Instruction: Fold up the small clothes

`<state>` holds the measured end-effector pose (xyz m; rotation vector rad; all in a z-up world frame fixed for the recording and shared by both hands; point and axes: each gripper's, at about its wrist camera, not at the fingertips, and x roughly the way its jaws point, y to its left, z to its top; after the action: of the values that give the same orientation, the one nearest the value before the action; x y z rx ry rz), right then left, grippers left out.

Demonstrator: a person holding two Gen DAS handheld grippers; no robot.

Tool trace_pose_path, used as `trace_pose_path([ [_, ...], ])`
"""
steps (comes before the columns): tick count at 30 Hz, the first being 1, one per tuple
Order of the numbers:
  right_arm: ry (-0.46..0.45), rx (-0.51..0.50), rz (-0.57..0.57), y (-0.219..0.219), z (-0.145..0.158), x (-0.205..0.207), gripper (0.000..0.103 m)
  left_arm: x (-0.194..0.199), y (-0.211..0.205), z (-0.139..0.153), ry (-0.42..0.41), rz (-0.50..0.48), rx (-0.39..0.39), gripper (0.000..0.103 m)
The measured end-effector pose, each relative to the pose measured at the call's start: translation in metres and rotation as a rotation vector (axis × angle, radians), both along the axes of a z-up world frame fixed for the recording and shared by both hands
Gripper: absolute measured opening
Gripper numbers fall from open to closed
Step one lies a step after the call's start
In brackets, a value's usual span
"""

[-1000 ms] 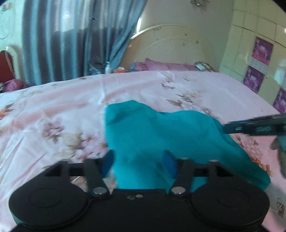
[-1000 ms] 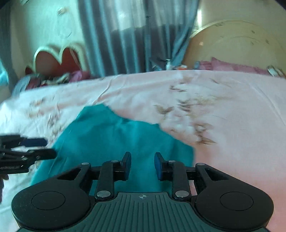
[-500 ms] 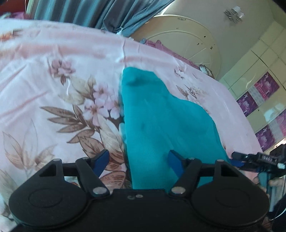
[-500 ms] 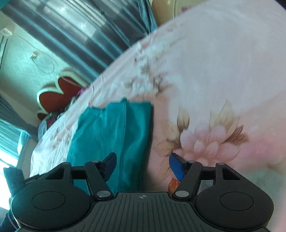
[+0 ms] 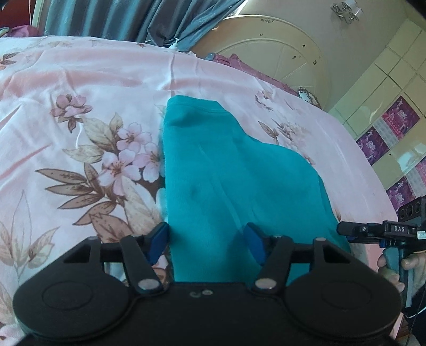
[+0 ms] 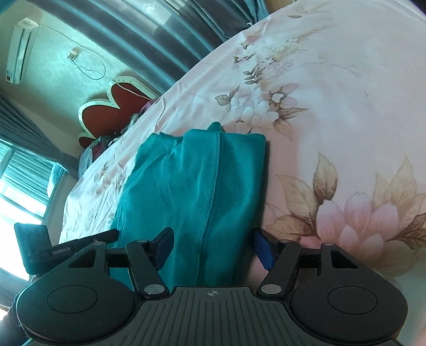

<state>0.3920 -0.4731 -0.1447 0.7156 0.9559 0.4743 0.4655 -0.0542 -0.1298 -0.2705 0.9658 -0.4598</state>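
Note:
A teal garment (image 5: 234, 181) lies folded in layers on the pink floral bedsheet (image 5: 80, 106). My left gripper (image 5: 206, 243) is open, its blue fingers straddling the garment's near left edge. My right gripper (image 6: 214, 246) is open over the garment's near right edge (image 6: 202, 191). The right gripper also shows at the right edge of the left wrist view (image 5: 378, 230), and the left gripper at the lower left of the right wrist view (image 6: 66, 244). Neither holds cloth.
The cream round headboard (image 5: 279, 56) and purple pillows (image 5: 239, 64) lie beyond the bed. Blue curtains (image 5: 119, 18) hang behind. A tiled wall (image 5: 394, 111) is at the right. A red heart-shaped chair back (image 6: 111, 111) stands by the bed's far side.
Both grippers tilted down close to the garment's near end. The right gripper opened wide from nearly shut. The garment now lies flat on the sheet.

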Motion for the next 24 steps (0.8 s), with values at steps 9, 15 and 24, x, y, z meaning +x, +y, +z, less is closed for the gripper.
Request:
trace_pose_path([
  [9,-0.011,0.045,-0.052,0.009,-0.008,0.017,0.06,0.001,-0.008,0.001,0.0,0.001,0.021,0.061],
  [15,0.0,0.04,-0.043,0.009,-0.013,0.02,0.037,0.006,-0.014,0.001,0.01,-0.007,0.028,0.059],
  [24,-0.153,-0.063,0.021,0.037,0.032,0.014,0.013,-0.008,-0.021,0.031,-0.096,-0.035,0.062,0.022],
])
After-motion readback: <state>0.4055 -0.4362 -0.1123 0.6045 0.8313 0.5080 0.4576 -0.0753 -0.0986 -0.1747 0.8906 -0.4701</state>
